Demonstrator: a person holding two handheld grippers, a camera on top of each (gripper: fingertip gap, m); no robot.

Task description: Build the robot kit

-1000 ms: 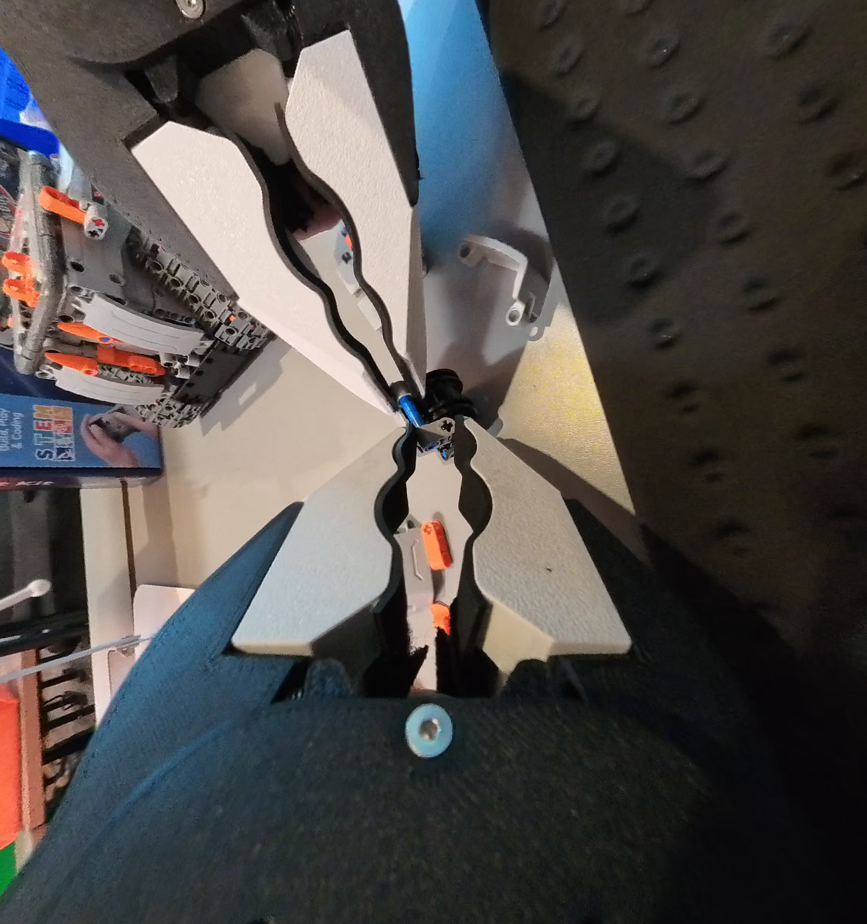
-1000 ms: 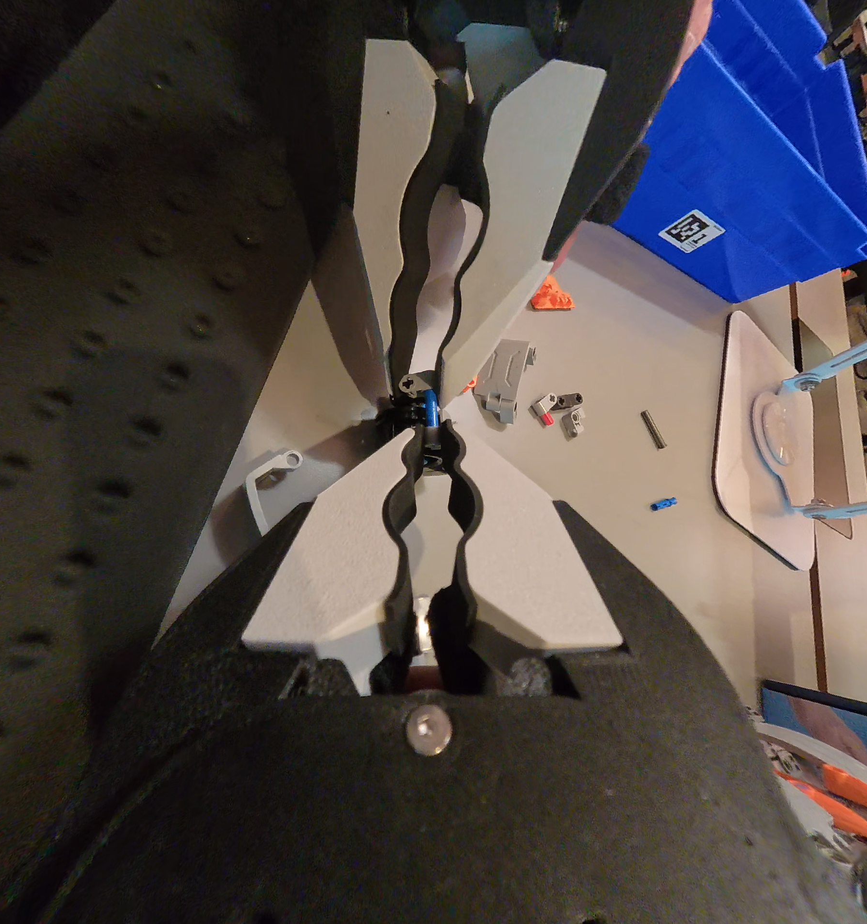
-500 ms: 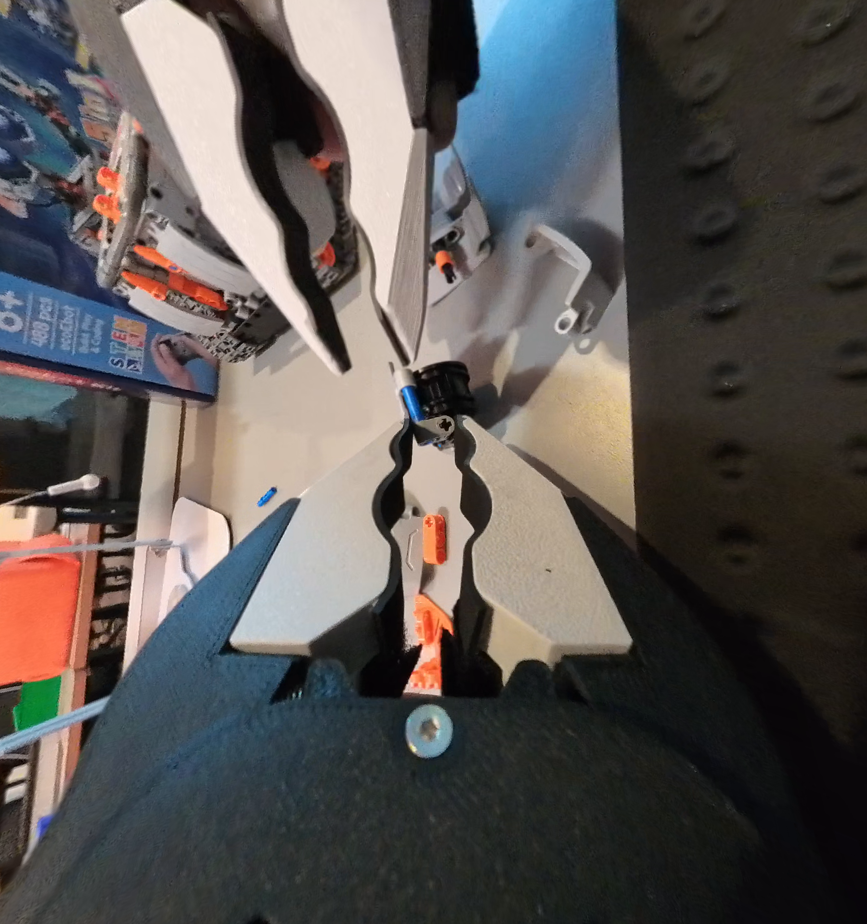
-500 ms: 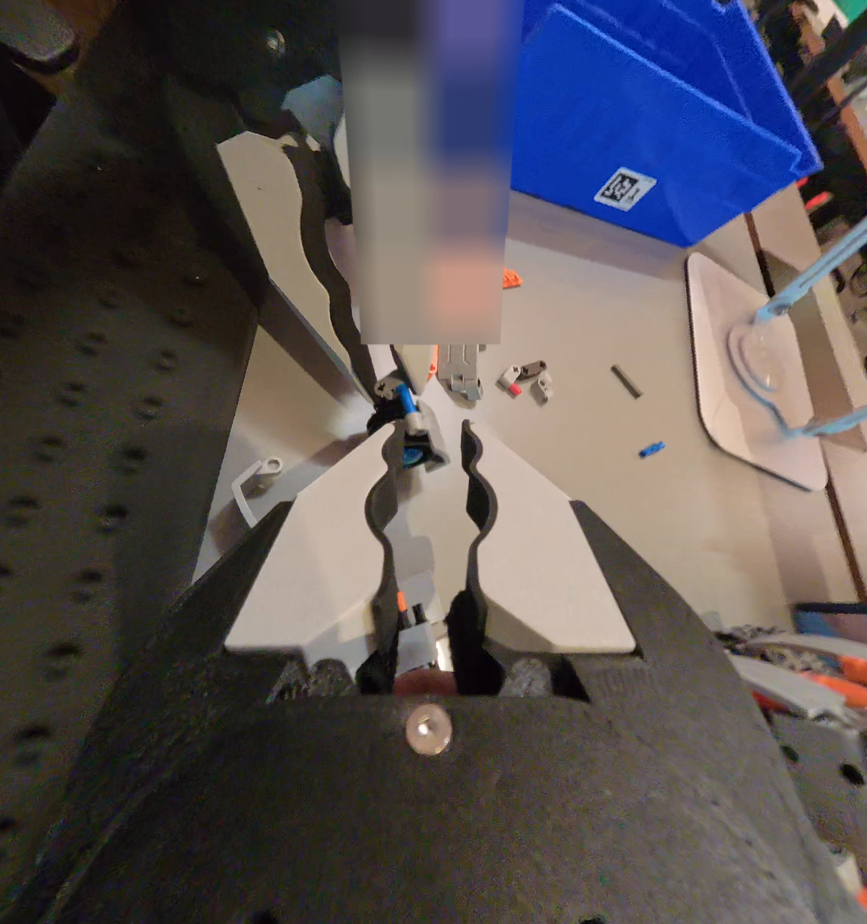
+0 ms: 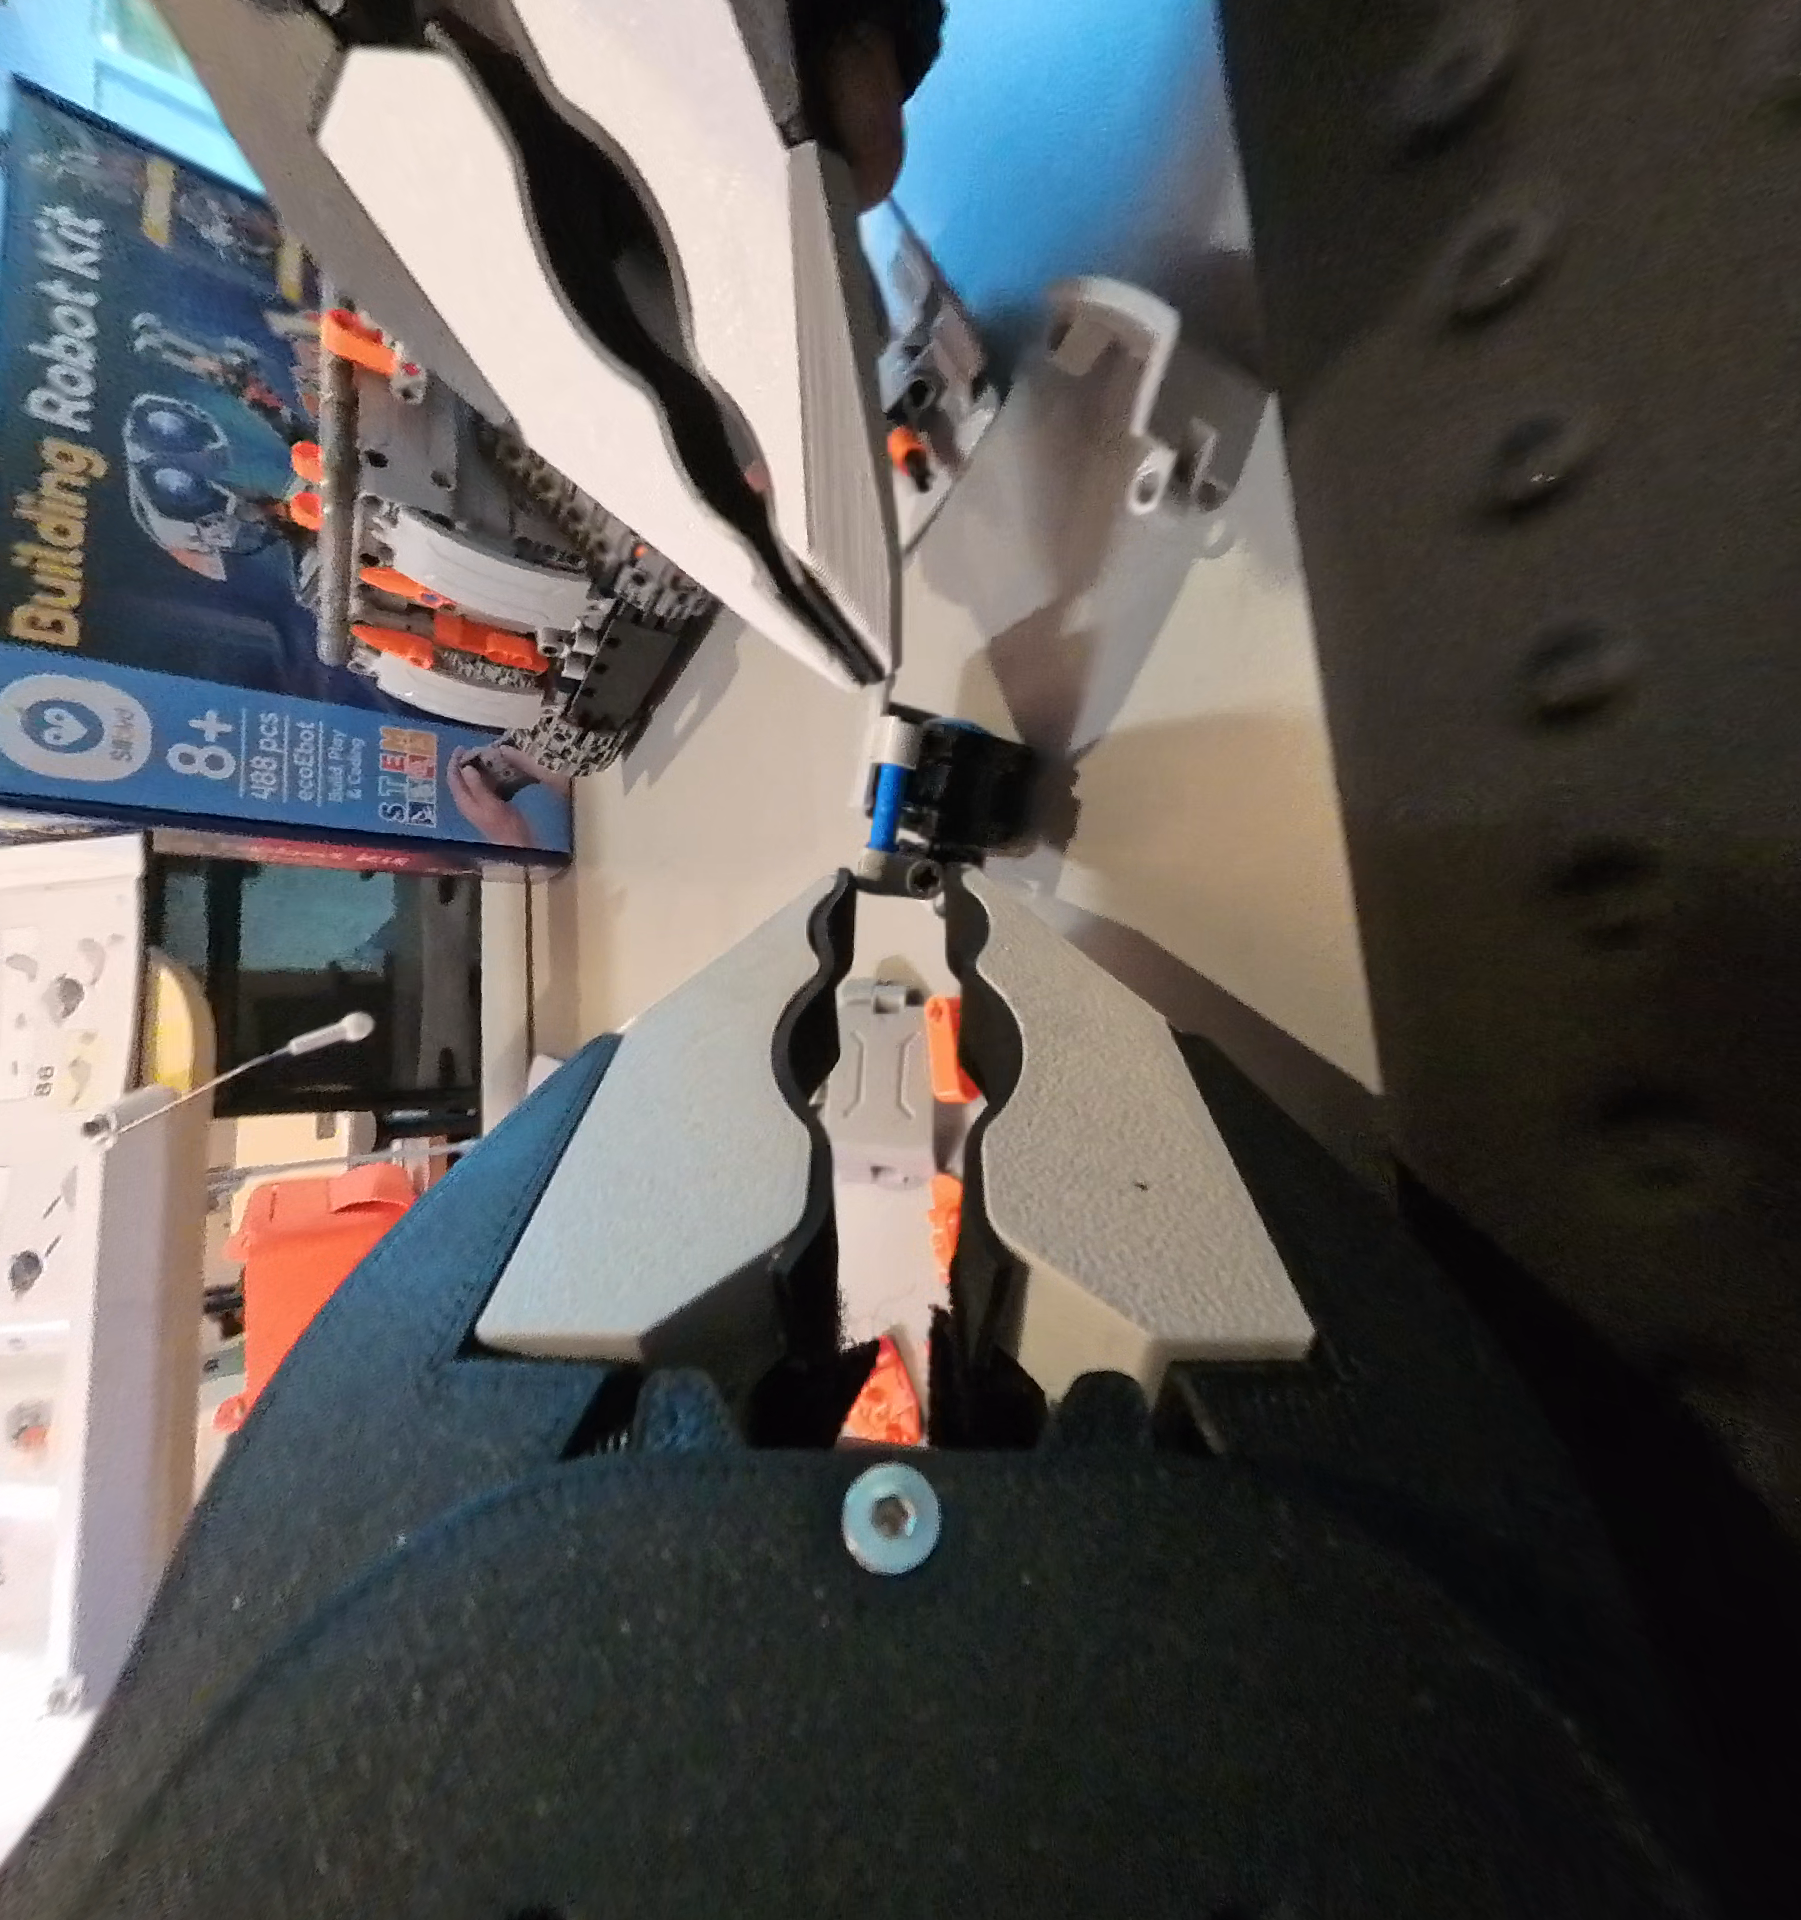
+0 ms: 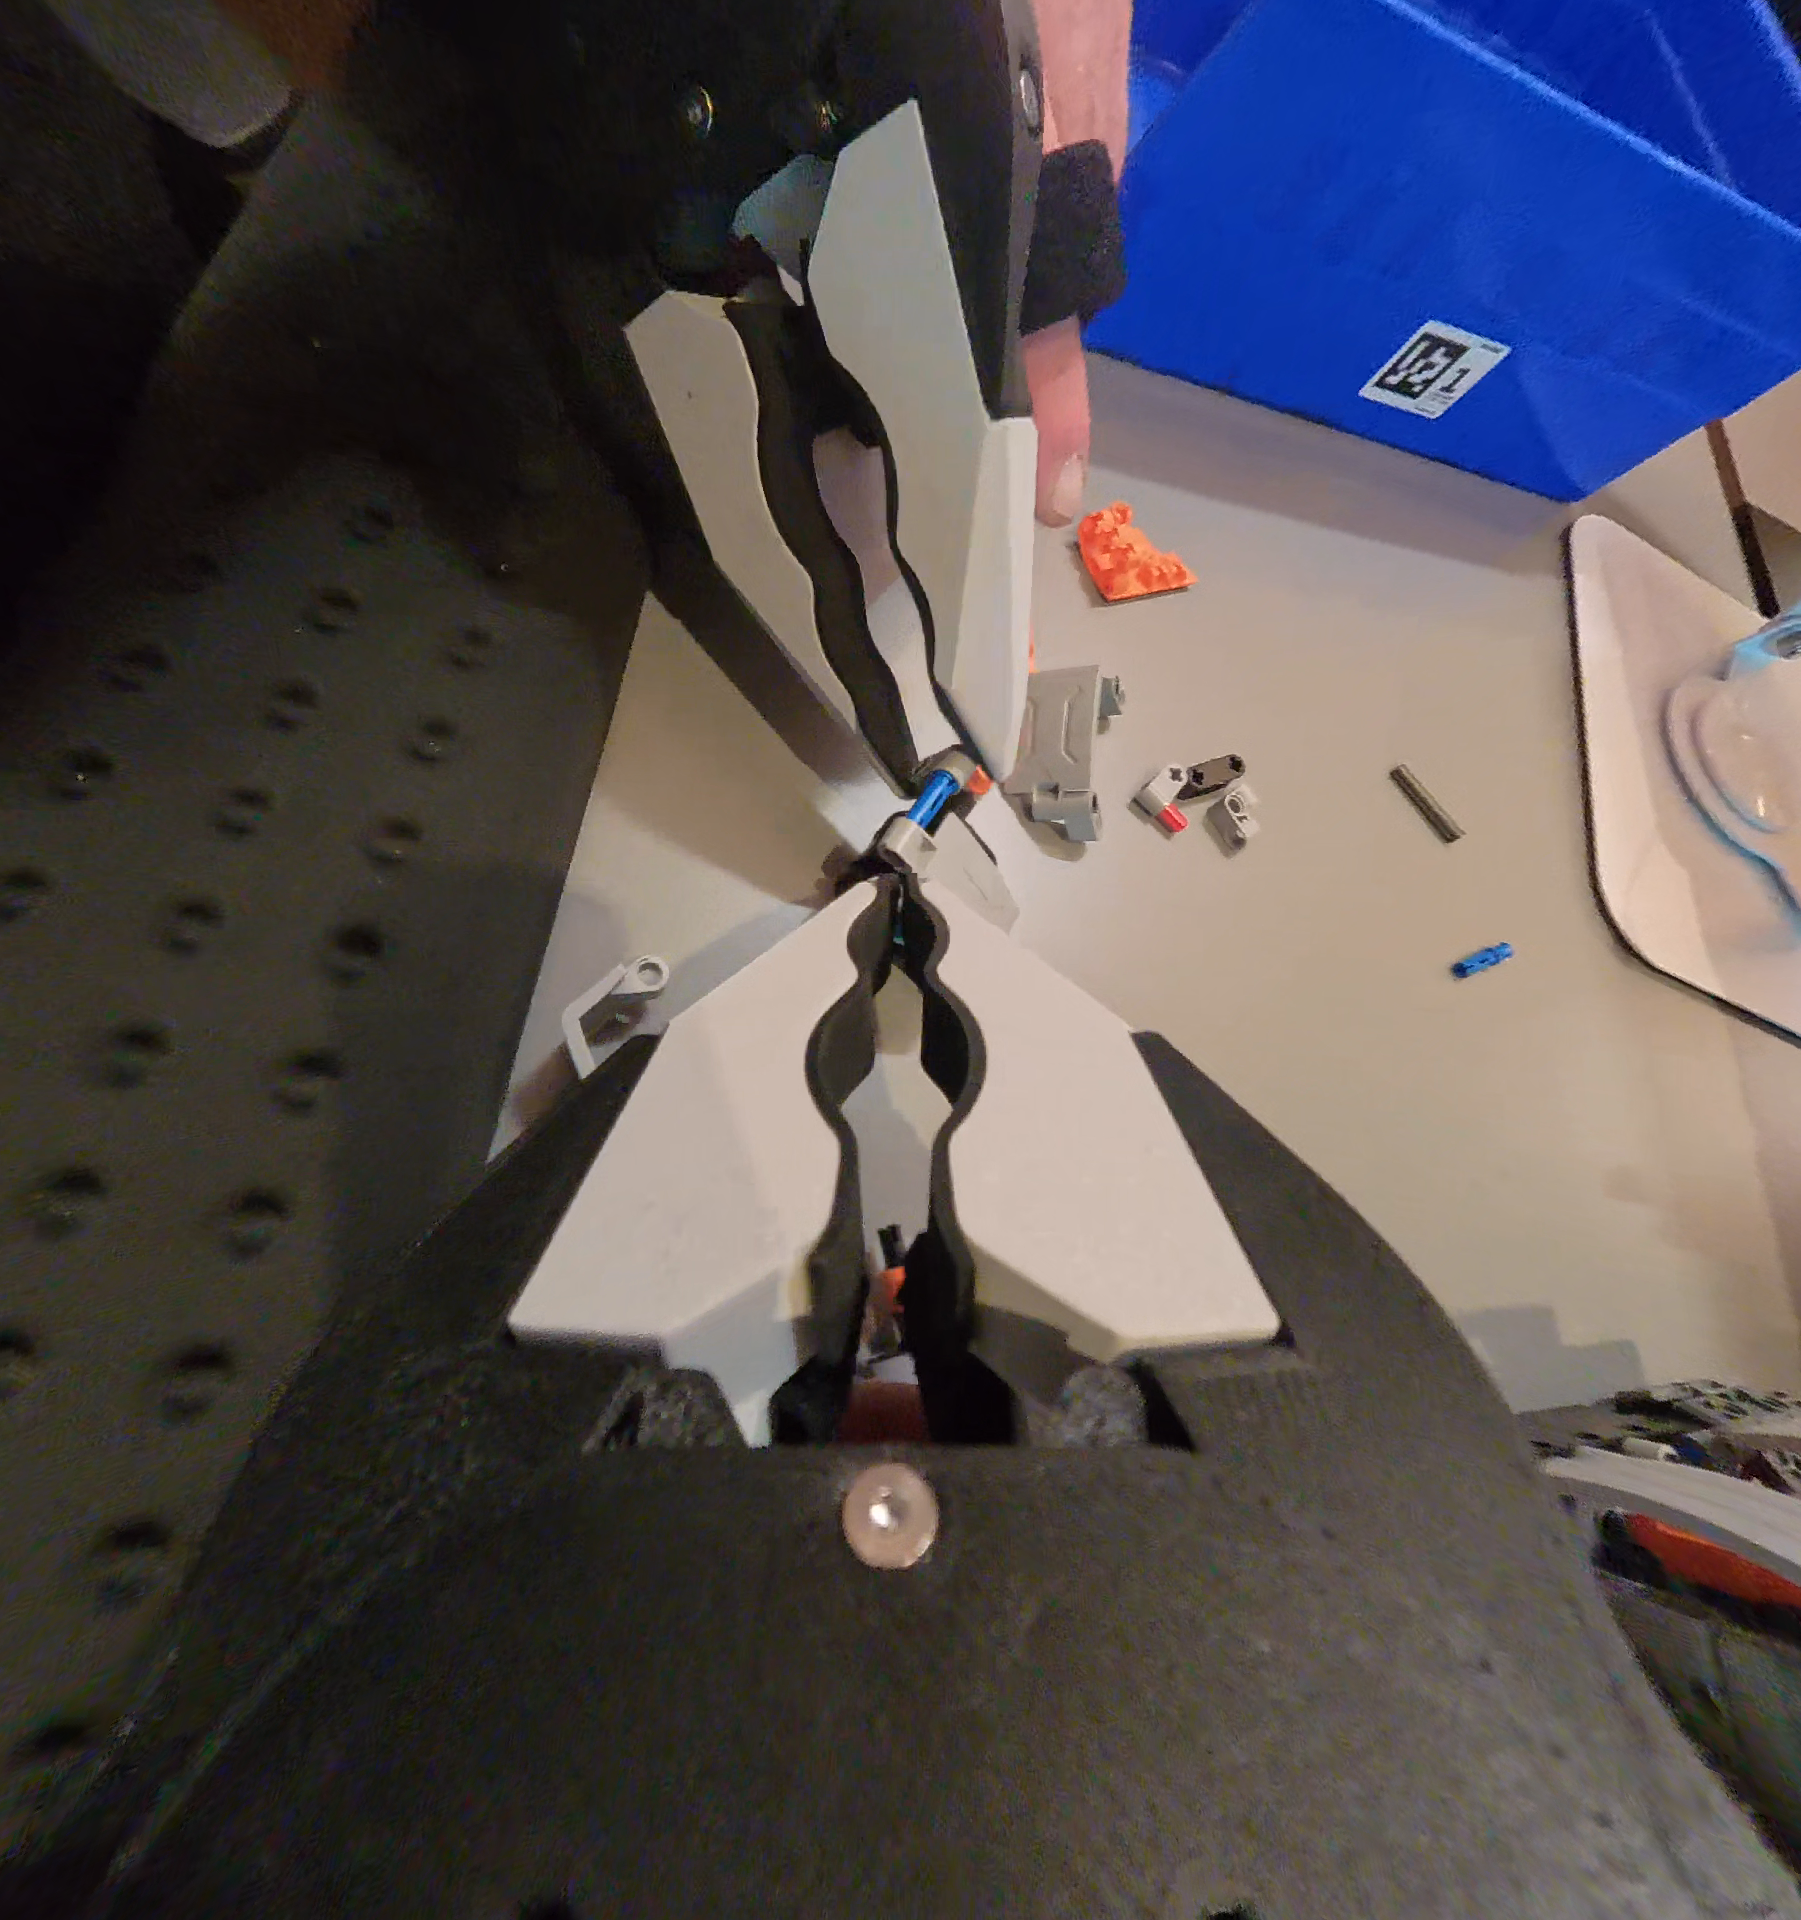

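The right gripper point(image 6: 894, 891), spread half a second ago, has drawn its jaws together again, with its tips at the blue-pin assembly point(image 5: 937, 790); whether they grip it I cannot tell. Left of the assembly lies a bent grey beam point(image 6: 615, 1003). The left gripper point(image 5: 901, 883) pinches the assembly's grey end above the table point(image 6: 1291, 1091). Right of the assembly lie a grey panel point(image 6: 1062, 738) and, farther off, a blue bin point(image 6: 1447, 208).

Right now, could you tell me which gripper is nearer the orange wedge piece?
Left. The orange wedge piece lies right beside the left gripper; the right gripper is farther off, across the small assembly.
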